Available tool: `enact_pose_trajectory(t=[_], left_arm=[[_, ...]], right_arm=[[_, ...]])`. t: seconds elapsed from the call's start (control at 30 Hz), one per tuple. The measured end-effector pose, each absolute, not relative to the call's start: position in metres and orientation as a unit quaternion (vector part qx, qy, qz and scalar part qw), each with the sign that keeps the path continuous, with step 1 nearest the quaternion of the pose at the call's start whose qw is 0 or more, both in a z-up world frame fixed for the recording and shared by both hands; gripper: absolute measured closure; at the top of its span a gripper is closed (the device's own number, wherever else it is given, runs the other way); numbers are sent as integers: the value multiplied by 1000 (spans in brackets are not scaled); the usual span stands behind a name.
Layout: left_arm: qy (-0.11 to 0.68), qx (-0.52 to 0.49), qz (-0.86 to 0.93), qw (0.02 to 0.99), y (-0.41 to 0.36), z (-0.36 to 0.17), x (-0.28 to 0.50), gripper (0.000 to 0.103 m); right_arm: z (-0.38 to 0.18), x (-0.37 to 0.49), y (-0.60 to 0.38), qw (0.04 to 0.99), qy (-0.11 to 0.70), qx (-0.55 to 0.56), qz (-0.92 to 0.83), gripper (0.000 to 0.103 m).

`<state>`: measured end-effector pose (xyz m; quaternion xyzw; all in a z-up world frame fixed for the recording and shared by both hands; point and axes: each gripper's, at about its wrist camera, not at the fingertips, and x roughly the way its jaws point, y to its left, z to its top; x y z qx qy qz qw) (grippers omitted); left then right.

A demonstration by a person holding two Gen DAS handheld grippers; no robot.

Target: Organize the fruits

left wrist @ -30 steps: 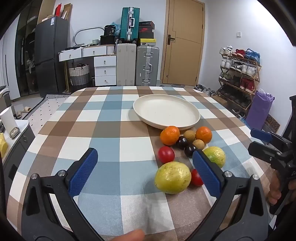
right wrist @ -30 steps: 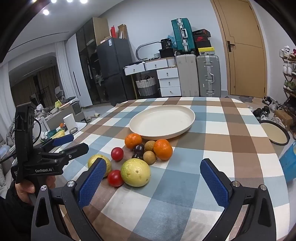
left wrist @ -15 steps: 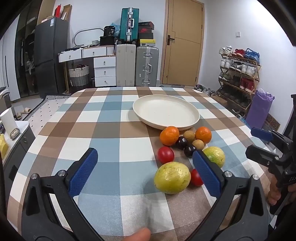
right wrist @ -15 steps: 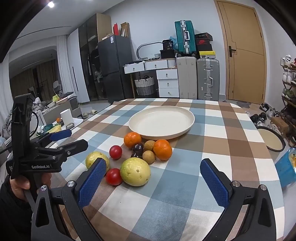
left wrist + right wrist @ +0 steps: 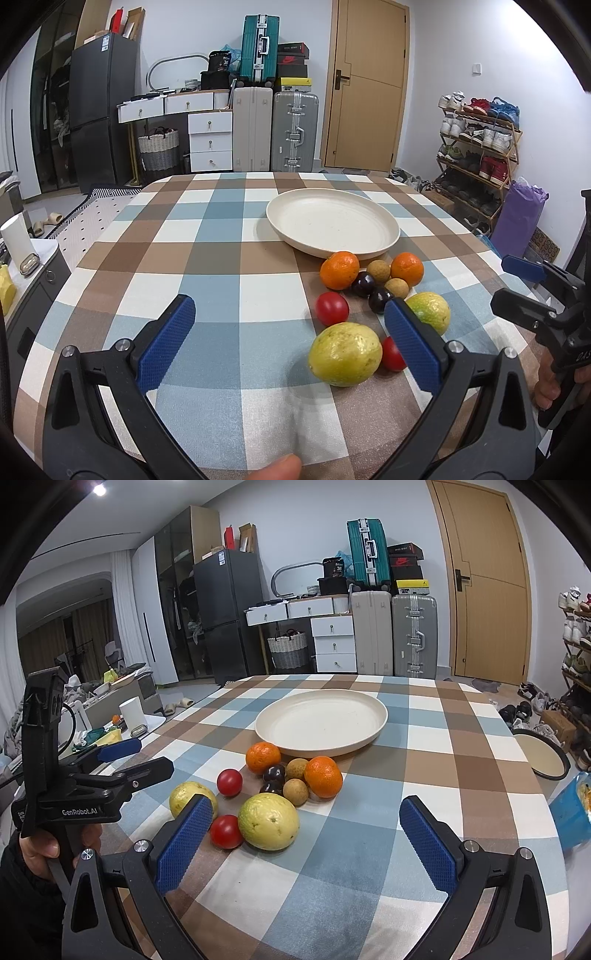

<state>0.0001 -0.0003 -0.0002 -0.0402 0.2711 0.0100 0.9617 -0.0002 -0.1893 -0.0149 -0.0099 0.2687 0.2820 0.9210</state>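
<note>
A cluster of fruit lies on the checked tablecloth in front of an empty cream plate [image 5: 332, 221] [image 5: 321, 720]. It holds two oranges [image 5: 339, 270] [image 5: 323, 776], two red tomatoes [image 5: 331, 308] [image 5: 229, 782], two dark plums [image 5: 364, 284], two brown longans [image 5: 295, 792] and two yellow-green guavas [image 5: 345, 353] [image 5: 268, 820]. My left gripper [image 5: 290, 341] is open and empty, hovering near the closest guava. My right gripper [image 5: 308, 840] is open and empty, above the table just before the fruit. Each gripper also shows in the other's view, the right [image 5: 532, 291] and the left [image 5: 133, 757].
The round table's edge [image 5: 546, 812] drops off at the right, with a pan [image 5: 543, 753] and a blue bag [image 5: 572, 812] on the floor beyond. Suitcases [image 5: 277, 133], drawers, a fridge and a shoe rack [image 5: 476, 147] line the room.
Both grippers have shifted only slightly; the right wrist view tilted up a little. The fruit and plate have not moved.
</note>
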Motion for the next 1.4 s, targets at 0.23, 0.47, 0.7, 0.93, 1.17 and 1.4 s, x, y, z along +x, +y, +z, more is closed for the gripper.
enact_pose_trajectory(t=[0.23, 0.47, 0.7, 0.93, 1.17, 1.4], left_arm=[[271, -40, 10, 962, 0, 0, 0, 1], [271, -40, 10, 962, 0, 0, 0, 1], [271, -40, 10, 962, 0, 0, 0, 1], [270, -39, 13, 962, 4, -2, 1, 1], [270, -39, 13, 962, 4, -2, 1, 1], [271, -40, 11, 962, 7, 1, -3, 1]], right_arm=[[-15, 1, -191, 921, 269, -7, 280, 0], [-15, 2, -191, 921, 271, -6, 280, 0], [-15, 2, -192, 921, 272, -6, 280, 0], [-16, 2, -193, 921, 272, -4, 280, 0], [-16, 2, -193, 921, 272, -5, 279, 0], [-16, 2, -193, 921, 272, -5, 279, 0]])
